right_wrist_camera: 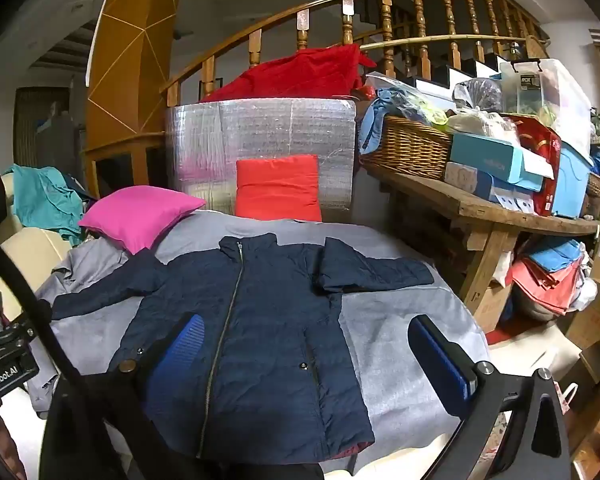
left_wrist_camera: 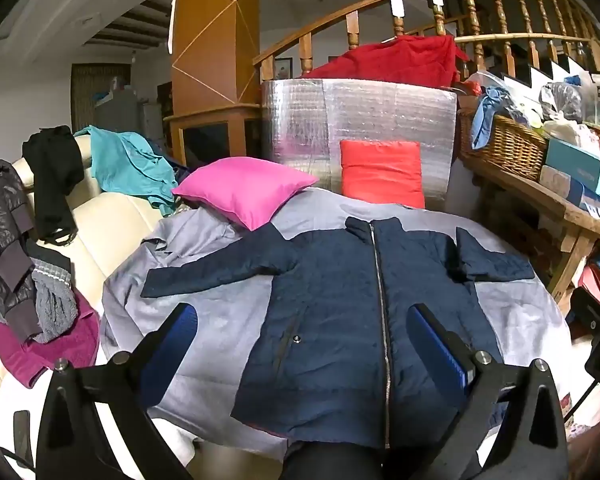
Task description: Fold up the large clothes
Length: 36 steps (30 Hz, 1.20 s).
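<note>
navy jacket [left_wrist_camera: 340,304] lying flat, zipped | pink pillow [left_wrist_camera: 244,192] crowding 11 o'clock | left gripper [left_wrist_camera: 302,344], right gripper [right_wrist_camera: 304,356] hovering, jaws apart

Left gripper [left_wrist_camera: 302,344] and right gripper [right_wrist_camera: 306,354], fingers spread wide.

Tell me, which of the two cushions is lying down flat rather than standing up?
The pink cushion, lying on the grey sheet at the jacket's upper left. The red cushion stands upright against the silver foil panel behind.
</note>
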{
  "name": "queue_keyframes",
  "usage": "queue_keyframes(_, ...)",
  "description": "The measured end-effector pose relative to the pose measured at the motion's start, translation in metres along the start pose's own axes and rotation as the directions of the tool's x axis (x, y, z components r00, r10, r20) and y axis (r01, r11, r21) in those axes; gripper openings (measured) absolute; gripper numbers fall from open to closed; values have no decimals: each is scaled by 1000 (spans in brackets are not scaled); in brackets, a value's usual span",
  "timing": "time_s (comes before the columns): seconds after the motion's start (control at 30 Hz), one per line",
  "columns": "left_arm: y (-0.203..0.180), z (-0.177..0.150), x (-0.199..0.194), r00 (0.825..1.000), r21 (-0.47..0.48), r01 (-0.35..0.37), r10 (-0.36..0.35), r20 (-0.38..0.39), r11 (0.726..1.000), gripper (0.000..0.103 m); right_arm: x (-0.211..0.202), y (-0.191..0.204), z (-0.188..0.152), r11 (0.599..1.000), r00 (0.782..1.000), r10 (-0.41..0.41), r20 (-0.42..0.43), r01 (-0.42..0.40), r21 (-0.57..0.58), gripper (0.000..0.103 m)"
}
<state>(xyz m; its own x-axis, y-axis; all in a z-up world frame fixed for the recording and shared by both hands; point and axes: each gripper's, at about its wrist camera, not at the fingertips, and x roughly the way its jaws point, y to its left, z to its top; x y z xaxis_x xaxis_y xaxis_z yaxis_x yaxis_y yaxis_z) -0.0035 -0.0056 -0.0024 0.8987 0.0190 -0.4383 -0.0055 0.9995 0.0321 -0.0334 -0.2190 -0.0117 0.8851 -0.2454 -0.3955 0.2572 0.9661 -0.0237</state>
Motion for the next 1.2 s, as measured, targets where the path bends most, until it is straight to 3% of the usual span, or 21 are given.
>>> queue_keyframes(1.2, 22, 4, -2, 999, -26, -43, 44, 16, 999, 103, 0, 6, -3, 999, 999, 32, -8, -32, -9, 103)
